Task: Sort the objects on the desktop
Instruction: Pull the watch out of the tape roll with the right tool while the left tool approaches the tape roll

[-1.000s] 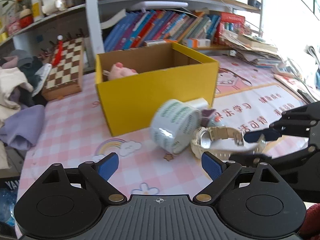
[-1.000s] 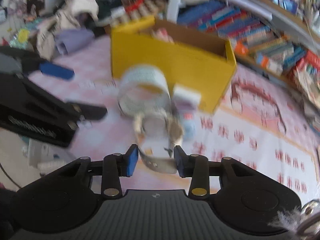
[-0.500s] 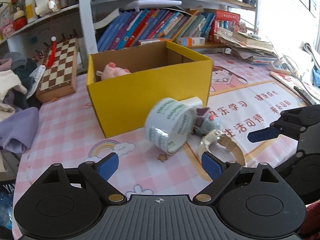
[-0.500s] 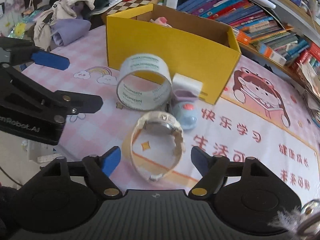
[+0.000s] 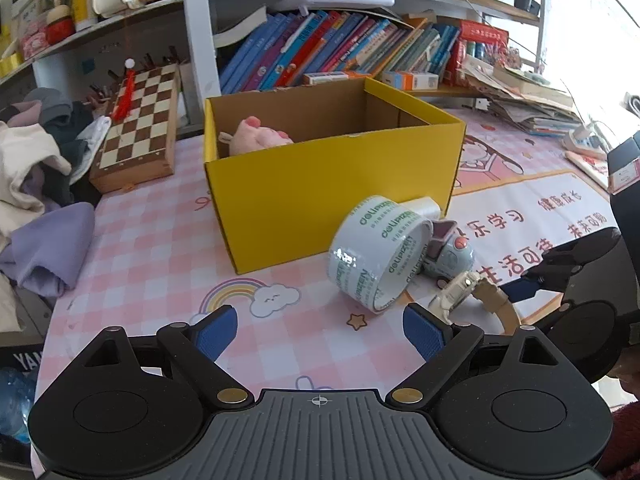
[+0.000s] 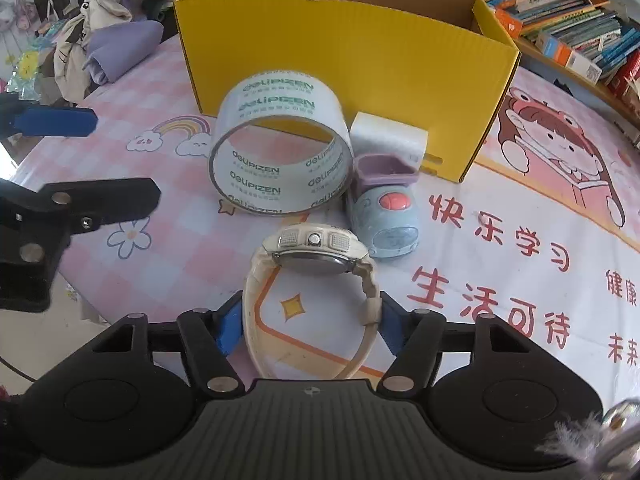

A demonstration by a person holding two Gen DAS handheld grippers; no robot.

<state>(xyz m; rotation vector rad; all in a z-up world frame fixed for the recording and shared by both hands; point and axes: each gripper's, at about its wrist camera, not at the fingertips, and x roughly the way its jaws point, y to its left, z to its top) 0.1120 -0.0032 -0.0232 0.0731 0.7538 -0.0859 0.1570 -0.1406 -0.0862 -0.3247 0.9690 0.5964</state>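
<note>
A cream wristwatch (image 6: 316, 264) stands on its strap on the mat, between the fingers of my right gripper (image 6: 310, 326), whose jaws are apart with both pads at the strap's sides. The watch also shows in the left wrist view (image 5: 464, 294). A roll of clear tape (image 6: 280, 160) lies just beyond it, beside a small blue toy car (image 6: 384, 220) and a white eraser (image 6: 390, 140). A yellow cardboard box (image 5: 332, 184) holds a pink plush toy (image 5: 260, 138). My left gripper (image 5: 316, 330) is open and empty, left of the tape (image 5: 378, 256).
A chessboard box (image 5: 138, 120) and a pile of clothes (image 5: 36, 184) lie to the left. Books (image 5: 340, 52) fill the shelf behind the box. Stacked papers (image 5: 528, 100) lie at the back right.
My right gripper let go of the watch and opened, then moved forward around it with the jaws narrowing. The watch now stands on the mat. The left gripper drew back slightly.
</note>
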